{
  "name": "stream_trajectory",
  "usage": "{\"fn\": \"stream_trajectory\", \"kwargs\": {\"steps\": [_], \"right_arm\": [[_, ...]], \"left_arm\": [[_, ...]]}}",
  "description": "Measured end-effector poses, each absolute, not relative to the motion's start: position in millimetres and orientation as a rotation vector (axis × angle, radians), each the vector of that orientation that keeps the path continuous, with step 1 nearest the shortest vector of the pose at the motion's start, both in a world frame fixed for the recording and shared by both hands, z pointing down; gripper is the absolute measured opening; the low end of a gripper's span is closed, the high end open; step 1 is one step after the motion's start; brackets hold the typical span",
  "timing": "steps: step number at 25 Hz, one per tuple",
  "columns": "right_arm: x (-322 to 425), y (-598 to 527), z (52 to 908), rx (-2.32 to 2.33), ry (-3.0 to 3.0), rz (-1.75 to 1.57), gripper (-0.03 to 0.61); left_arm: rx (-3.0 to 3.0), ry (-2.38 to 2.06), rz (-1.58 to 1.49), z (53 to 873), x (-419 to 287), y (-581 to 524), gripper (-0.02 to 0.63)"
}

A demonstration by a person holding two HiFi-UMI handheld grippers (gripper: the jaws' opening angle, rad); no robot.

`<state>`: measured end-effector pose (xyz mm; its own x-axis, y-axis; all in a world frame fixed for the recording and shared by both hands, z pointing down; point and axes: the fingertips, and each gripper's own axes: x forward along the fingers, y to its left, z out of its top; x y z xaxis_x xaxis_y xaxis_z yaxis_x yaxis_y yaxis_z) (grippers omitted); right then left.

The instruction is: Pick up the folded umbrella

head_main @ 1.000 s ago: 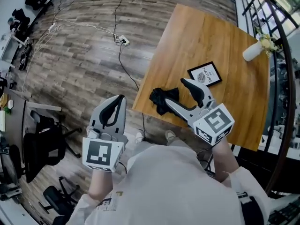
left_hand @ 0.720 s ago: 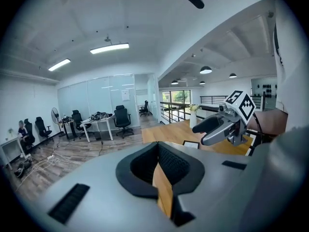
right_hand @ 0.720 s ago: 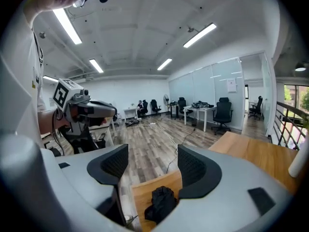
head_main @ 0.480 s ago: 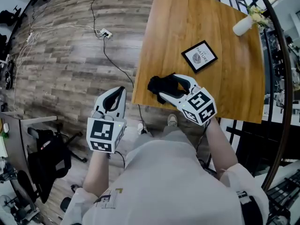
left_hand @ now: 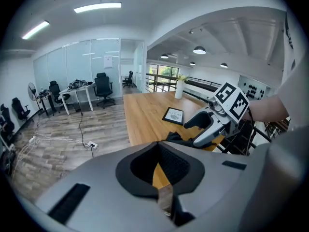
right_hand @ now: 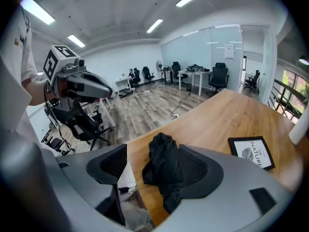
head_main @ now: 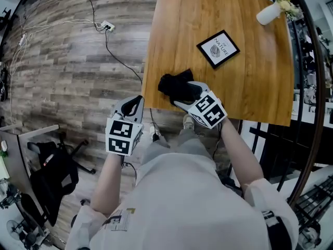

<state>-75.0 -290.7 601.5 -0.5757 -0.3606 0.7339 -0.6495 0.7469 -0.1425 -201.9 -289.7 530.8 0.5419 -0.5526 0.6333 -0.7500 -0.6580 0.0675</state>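
Head view: folded umbrella point(head_main: 174, 85), black, at the wooden table's point(head_main: 250, 87) near edge. Advisable to sink lower and centre its bulk before closing.
Left gripper view: left gripper point(left_hand: 157, 146) pressed together, empty.
Right gripper view: right gripper point(right_hand: 152, 168) spread wide, jaws just opening; umbrella between them, unpinched.

Folded umbrella point(head_main: 171, 83) lies on table point(head_main: 260, 87) at near left edge. Framed card point(head_main: 218, 49) behind it, vase point(head_main: 266, 14) at far right corner.
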Motion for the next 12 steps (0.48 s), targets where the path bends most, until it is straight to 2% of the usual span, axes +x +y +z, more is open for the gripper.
{"fn": "stream_trajectory", "kwargs": {"steps": [12], "right_arm": [[-61.0,-289.6,693.6,0.645,-2.013,0.523,0.357]], "left_arm": [[2.328,-1.008,0.874,582.5,-191.3,-270.8,0.017]]}}
